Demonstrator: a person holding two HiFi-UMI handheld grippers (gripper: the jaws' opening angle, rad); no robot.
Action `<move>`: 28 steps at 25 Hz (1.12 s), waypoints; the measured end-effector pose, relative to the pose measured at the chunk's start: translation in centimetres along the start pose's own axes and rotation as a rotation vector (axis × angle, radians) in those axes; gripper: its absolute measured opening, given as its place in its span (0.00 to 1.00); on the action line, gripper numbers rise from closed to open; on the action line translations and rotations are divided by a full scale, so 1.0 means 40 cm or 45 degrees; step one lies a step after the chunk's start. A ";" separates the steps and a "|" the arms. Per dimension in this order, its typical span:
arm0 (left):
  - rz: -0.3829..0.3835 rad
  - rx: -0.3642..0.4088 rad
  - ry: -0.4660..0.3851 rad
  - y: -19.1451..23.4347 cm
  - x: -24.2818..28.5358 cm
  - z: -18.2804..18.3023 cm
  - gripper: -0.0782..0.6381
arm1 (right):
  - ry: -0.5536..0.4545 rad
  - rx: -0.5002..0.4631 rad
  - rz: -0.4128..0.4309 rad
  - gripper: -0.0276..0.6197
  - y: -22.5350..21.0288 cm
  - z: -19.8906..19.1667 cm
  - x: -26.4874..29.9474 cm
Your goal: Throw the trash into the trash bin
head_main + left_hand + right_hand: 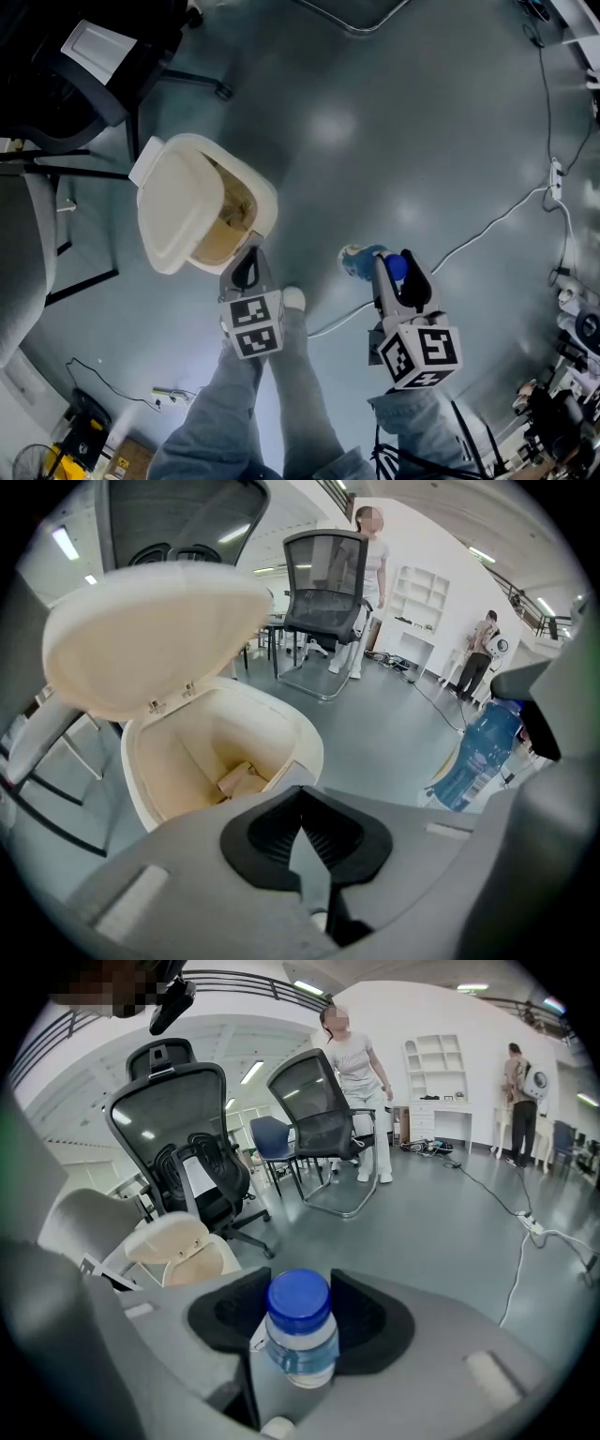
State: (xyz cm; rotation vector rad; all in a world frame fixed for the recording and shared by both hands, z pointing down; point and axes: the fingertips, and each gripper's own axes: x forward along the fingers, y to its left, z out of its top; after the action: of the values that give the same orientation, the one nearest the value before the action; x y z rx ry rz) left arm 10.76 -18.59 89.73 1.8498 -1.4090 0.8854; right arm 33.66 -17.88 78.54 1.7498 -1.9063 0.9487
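Bottle (300,1330), clear plastic with a blue cap, sits clamped between the fingers (375,1321) of your right gripper (394,267). Your left gripper (247,269) has its fingers (267,832) closed together on nothing, just beside the rim of the cream trash bin (265,199) on the floor (375,122). The bin's lid (178,211) stands open, and a cardboard scrap (242,780) lies inside.

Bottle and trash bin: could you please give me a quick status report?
Left gripper shut, empty, by the trash bin. Right gripper shut on the bottle, off the floor. Lid up, nothing between bottle and trash bin.
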 end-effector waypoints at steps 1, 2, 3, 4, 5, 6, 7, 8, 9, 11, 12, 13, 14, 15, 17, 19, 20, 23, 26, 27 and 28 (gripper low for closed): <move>0.005 0.006 -0.006 0.000 -0.002 -0.001 0.12 | -0.004 0.002 -0.001 0.36 -0.001 0.002 -0.003; 0.008 0.005 -0.012 0.001 -0.003 0.000 0.12 | -0.007 0.003 -0.001 0.36 -0.001 0.002 -0.005; 0.008 -0.002 -0.018 0.003 -0.004 0.001 0.12 | -0.008 0.003 0.000 0.36 -0.001 0.002 -0.007; 0.004 -0.011 -0.021 0.004 -0.005 0.003 0.12 | -0.008 0.002 0.001 0.36 0.000 0.001 -0.010; -0.004 -0.021 -0.016 0.004 -0.005 0.005 0.12 | -0.008 0.000 0.003 0.36 0.000 0.000 -0.012; -0.012 -0.025 -0.008 0.004 -0.005 0.006 0.12 | -0.009 -0.001 0.003 0.36 0.000 -0.001 -0.015; -0.018 -0.019 0.000 0.004 -0.007 0.008 0.12 | -0.009 -0.002 0.002 0.36 0.000 -0.001 -0.017; -0.020 -0.004 0.003 0.005 -0.010 0.011 0.12 | -0.010 -0.002 0.000 0.36 0.001 -0.001 -0.020; -0.023 0.006 0.001 0.007 -0.015 0.014 0.12 | -0.013 -0.001 0.000 0.36 0.004 0.001 -0.022; -0.034 -0.011 -0.016 0.012 -0.027 0.025 0.12 | -0.021 -0.001 0.002 0.36 0.012 0.008 -0.026; -0.038 -0.026 -0.029 0.015 -0.034 0.032 0.12 | -0.026 -0.004 0.003 0.36 0.016 0.013 -0.027; -0.040 -0.036 -0.042 0.018 -0.042 0.040 0.12 | -0.031 -0.008 0.005 0.36 0.022 0.018 -0.029; -0.042 -0.041 -0.055 0.021 -0.051 0.047 0.12 | -0.037 -0.013 0.008 0.36 0.028 0.024 -0.031; -0.042 -0.041 -0.068 0.023 -0.062 0.054 0.12 | -0.042 -0.018 0.010 0.36 0.034 0.029 -0.035; -0.038 -0.034 -0.096 0.031 -0.089 0.071 0.12 | -0.056 -0.031 0.016 0.36 0.050 0.043 -0.043; -0.031 -0.034 -0.126 0.049 -0.121 0.087 0.12 | -0.069 -0.044 0.024 0.36 0.073 0.058 -0.053; -0.028 -0.042 -0.137 0.063 -0.138 0.092 0.12 | -0.076 -0.051 0.029 0.36 0.089 0.065 -0.059; -0.012 -0.067 -0.166 0.116 -0.195 0.109 0.12 | -0.092 -0.072 0.040 0.36 0.141 0.086 -0.085; 0.020 -0.088 -0.208 0.172 -0.258 0.145 0.12 | -0.119 -0.091 0.054 0.36 0.193 0.122 -0.118; 0.033 -0.104 -0.234 0.194 -0.279 0.164 0.12 | -0.135 -0.100 0.063 0.36 0.213 0.139 -0.126; 0.043 -0.126 -0.261 0.218 -0.302 0.182 0.12 | -0.149 -0.111 0.073 0.36 0.238 0.154 -0.134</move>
State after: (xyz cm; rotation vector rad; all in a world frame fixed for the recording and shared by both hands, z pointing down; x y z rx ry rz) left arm 0.86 -19.90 76.49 1.8887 -1.5827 0.6433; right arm 26.16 -18.38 68.48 1.7436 -2.0491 0.7853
